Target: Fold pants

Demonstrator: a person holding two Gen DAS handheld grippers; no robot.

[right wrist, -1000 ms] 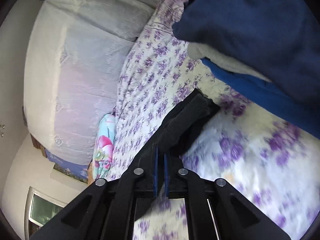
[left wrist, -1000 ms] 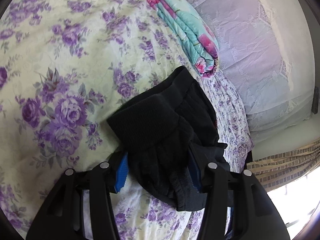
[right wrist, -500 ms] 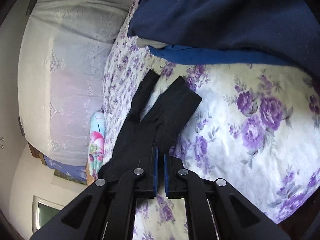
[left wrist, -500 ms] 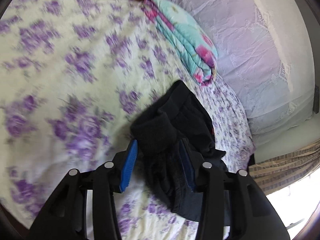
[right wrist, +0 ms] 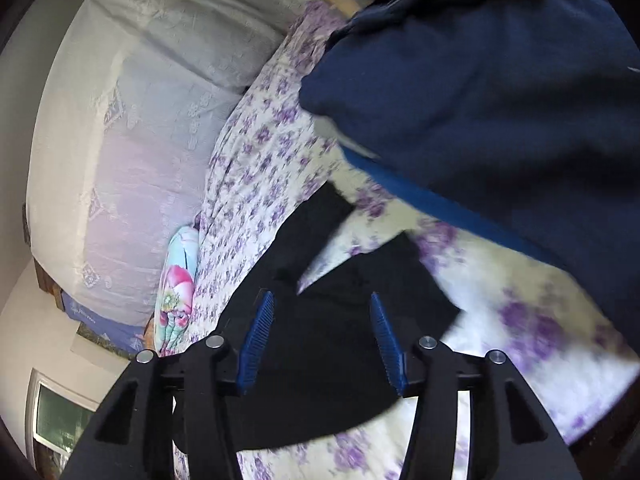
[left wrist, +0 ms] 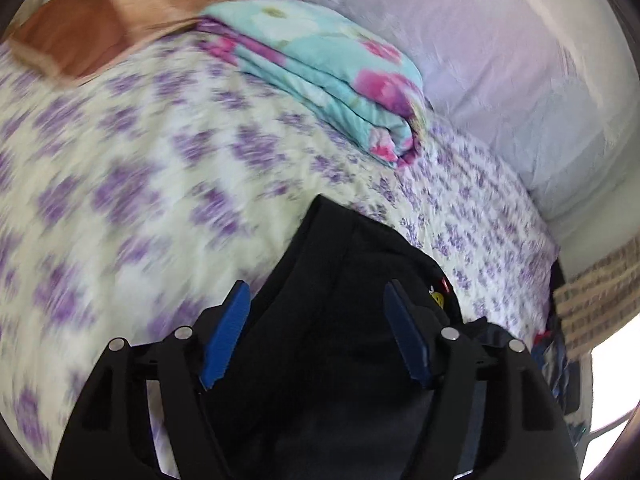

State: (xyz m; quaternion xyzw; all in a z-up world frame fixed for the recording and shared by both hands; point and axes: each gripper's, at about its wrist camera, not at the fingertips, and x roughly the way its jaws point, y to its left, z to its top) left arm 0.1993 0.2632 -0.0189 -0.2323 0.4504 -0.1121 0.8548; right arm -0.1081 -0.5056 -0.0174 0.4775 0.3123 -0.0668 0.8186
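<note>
Left wrist: one black pants (left wrist: 340, 320), one folded quilt (left wrist: 332, 76), one bedspread (left wrist: 120, 180).

Right gripper (right wrist: 322, 336), blue pads (right wrist: 256, 336) parted, its jaws having just been opening; the black pants (right wrist: 320, 344) lie between the pads, not pressed. Both leg ends fork apart on the purple-flowered bedspread (right wrist: 260, 152). A navy garment (right wrist: 500, 92) fills the upper right; a folded turquoise quilt (right wrist: 178, 292) lies at left.

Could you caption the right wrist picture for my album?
Right gripper, just opened, above black fabric pants on a purple-flowered bedspread.
</note>
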